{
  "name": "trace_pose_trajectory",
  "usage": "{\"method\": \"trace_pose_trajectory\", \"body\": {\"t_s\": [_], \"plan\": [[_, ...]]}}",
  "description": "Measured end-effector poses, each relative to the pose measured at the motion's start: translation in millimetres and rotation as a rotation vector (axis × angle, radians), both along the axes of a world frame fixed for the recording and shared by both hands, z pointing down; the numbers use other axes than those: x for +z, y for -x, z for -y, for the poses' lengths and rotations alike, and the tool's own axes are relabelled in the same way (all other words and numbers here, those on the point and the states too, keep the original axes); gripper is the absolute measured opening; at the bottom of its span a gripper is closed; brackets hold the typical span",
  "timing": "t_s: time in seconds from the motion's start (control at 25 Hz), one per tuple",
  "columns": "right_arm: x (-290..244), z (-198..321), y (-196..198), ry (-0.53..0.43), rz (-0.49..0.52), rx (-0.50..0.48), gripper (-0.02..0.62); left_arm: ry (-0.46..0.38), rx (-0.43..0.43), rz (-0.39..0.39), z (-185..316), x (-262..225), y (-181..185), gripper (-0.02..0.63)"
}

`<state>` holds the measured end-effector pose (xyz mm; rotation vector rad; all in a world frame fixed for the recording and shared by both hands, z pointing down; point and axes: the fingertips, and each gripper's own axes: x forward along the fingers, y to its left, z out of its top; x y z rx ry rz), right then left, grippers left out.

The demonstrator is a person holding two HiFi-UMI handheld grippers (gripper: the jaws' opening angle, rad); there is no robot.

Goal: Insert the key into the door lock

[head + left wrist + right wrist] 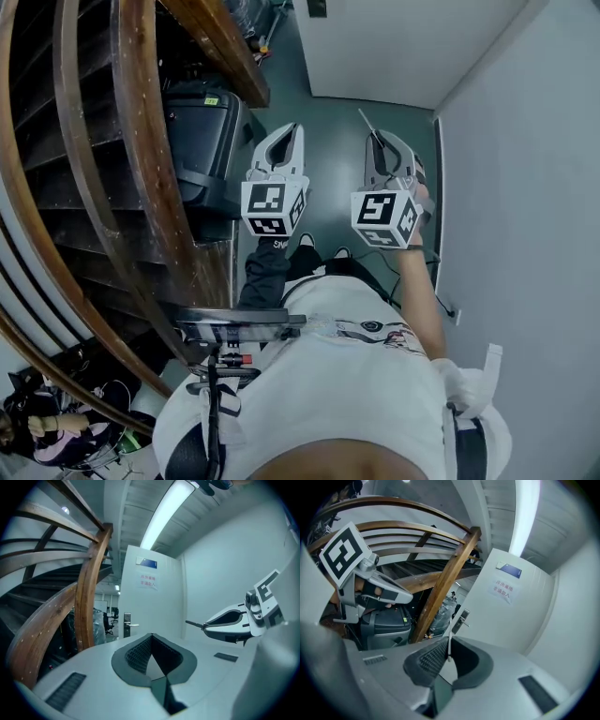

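One key (450,629) in right hand-held gripper (448,644)

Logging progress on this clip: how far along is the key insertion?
Done: the right gripper is shut on the key, blade forward. In hand: it faces the door, well short of the lock. Left: reaching the lock and inserting. The left gripper is shut, empty.

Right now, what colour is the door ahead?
White; the door shows best in the left gripper view.
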<state>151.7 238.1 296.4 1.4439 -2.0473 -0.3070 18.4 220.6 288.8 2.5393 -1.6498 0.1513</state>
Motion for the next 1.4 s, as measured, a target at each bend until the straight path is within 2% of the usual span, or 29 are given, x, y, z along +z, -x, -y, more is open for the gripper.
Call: {"method": "trace_pose_trajectory", "body": {"t_s": [0.32,0.68,1.08,1.4], "plan": [[22,69,29,0.022,-0.038,0.012,0.028,0.027,-0.009,-0.002,60,20,39,0.002],[20,153,71,-0.008,-0.059,0.049,0.028,0.04,0.028,-0.013,145,19,82,0.002],[44,207,77,0.015,-0.121,0.087,0.028,0.074,0.045,-0.027,202,43,94,0.002],[68,291,66,0.033,-0.206,0.072,0.028,0.08,0.007,-0.007,277,57,83,0.002]]}}
